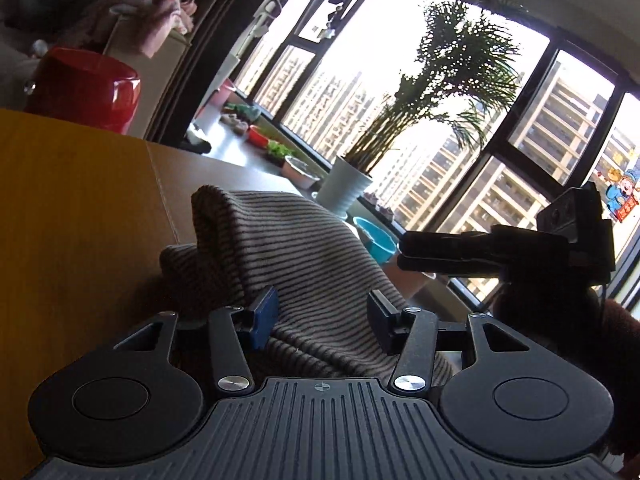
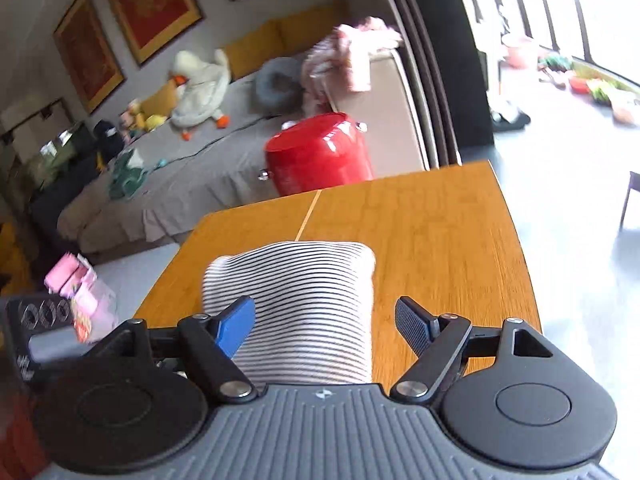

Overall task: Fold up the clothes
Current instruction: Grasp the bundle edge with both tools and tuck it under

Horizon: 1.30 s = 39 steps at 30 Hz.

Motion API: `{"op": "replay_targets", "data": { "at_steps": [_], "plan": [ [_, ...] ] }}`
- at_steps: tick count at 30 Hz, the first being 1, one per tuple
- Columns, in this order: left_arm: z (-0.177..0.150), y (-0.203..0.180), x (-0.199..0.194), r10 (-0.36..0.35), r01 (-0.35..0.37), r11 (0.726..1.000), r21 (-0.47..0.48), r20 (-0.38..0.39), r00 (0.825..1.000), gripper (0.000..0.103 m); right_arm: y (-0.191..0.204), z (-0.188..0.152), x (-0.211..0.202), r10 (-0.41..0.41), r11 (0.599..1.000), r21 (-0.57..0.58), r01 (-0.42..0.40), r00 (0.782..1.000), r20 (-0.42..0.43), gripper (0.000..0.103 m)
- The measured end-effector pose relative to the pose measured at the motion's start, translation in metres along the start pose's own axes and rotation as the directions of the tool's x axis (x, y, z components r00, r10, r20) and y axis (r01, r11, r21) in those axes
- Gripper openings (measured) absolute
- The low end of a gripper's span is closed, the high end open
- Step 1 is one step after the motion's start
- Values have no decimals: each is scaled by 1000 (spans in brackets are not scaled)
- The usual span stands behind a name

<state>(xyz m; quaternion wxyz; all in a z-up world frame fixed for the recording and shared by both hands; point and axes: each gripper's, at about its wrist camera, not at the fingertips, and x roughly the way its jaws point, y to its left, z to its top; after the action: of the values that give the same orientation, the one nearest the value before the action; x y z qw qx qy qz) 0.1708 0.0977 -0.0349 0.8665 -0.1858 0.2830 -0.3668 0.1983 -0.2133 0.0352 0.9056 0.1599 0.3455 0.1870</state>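
A black-and-white striped garment lies folded in a compact bundle on the wooden table. In the left wrist view the same striped cloth bulges up between the fingers. My left gripper is open, its blue pads on either side of the cloth with a gap. My right gripper is open above the bundle, the cloth lying between and below its fingers. The right gripper's body also shows in the left wrist view, at the right.
A red round stool stands beyond the table's far edge, with a grey sofa behind it. A potted palm and a blue bowl sit by the windows. The table's right edge drops to the floor.
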Motion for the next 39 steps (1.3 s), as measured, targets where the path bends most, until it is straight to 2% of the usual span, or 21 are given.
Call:
{"op": "replay_targets", "data": {
  "at_steps": [2,5,8,10,13,15,17,19,23,26,29,34,36,39],
  "plan": [
    [-1,0,-1,1,-1,1000,4,0,1000,54,-19,2,26,-15,995,102,16,1000,-15,79],
    [-1,1,-2,4,-4,1000,6,-2,1000,55,-32,2,58,-8,986,169,15,999,-43,86],
    [-1,4,-5,-6,6,1000,-6,-4,1000,55,-33,8,77,82,972,229,-59,993,-90,86],
    [-1,5,-5,-2,2,1000,-9,-5,1000,55,-20,16,81,131,973,204,-110,987,-94,82],
    [0,6,-7,22,-22,1000,-4,-2,1000,61,12,25,69,154,987,47,-152,987,-43,76],
    [-1,7,-8,28,-28,1000,-6,0,1000,61,23,27,61,142,990,-9,-142,990,-19,71],
    [-1,6,-7,20,-20,1000,-3,-2,1000,61,22,25,66,47,998,-26,-48,998,-45,68],
    [-2,4,-7,20,-20,1000,7,-3,1000,61,14,16,74,-38,998,-44,35,996,-75,68],
    [-3,1,-6,29,-29,999,25,-4,1000,61,-1,5,73,-27,999,23,28,998,-60,72],
    [-2,3,-6,26,-26,999,19,-4,1000,61,8,0,68,-43,998,-37,41,998,-53,75],
    [-3,2,-6,28,-28,999,24,-4,1000,62,7,-5,60,-2,999,-35,0,998,-67,79],
    [-4,1,-6,29,-28,999,26,-5,1000,62,-13,-20,62,75,991,119,-63,992,-98,82],
    [-3,2,-7,32,-32,999,24,-4,999,62,-20,-25,63,118,977,191,-98,988,-100,75],
    [-3,5,-8,46,-46,999,18,1,999,63,-8,-22,54,156,977,154,-144,985,-68,74]
  ]
}}
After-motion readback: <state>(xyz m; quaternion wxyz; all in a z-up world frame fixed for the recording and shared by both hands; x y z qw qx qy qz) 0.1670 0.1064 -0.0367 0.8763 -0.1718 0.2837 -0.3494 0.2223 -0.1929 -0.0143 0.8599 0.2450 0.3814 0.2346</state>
